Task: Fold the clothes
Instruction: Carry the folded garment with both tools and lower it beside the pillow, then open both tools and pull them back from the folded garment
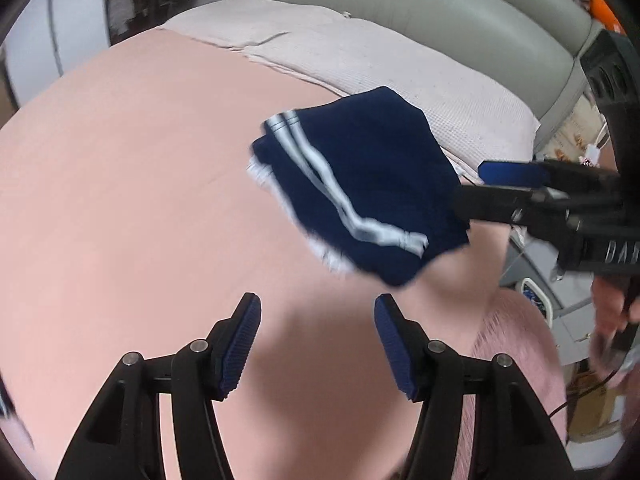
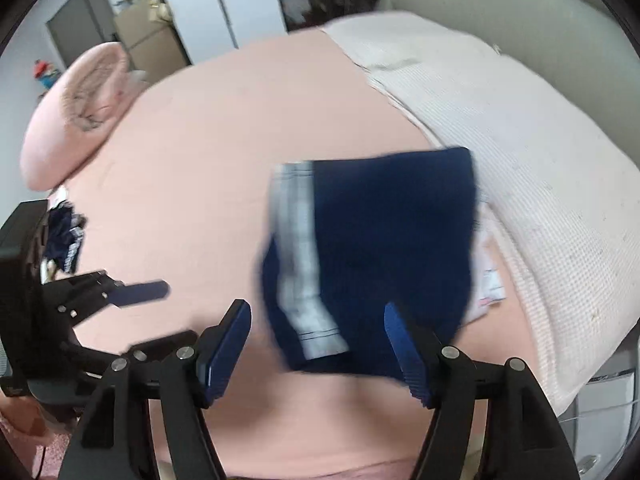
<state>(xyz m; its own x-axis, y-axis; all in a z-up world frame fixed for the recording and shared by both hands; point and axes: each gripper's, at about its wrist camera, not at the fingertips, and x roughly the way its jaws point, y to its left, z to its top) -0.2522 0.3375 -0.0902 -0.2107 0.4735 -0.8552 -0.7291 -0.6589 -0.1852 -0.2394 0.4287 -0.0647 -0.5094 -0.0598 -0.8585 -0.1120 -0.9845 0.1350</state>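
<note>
Folded navy shorts (image 1: pixel 360 184) with white side stripes lie on the pink bed sheet (image 1: pixel 140 200), near its right side. They also show in the right wrist view (image 2: pixel 372 256), blurred. My left gripper (image 1: pixel 318 344) is open and empty, hovering over the sheet just short of the shorts. My right gripper (image 2: pixel 318 344) is open with its jaws spread around the near edge of the shorts; it also shows from the side in the left wrist view (image 1: pixel 480 188). The left gripper also shows at the left of the right wrist view (image 2: pixel 156 312).
A cream waffle blanket (image 1: pixel 360 64) lies along the far side of the bed against a grey headboard (image 1: pixel 440 4). A pink pillow (image 2: pixel 76 112) sits at the far left. More dark clothing (image 2: pixel 66 240) lies at the left bed edge. A pink fuzzy cover (image 1: pixel 516 344) is at the right.
</note>
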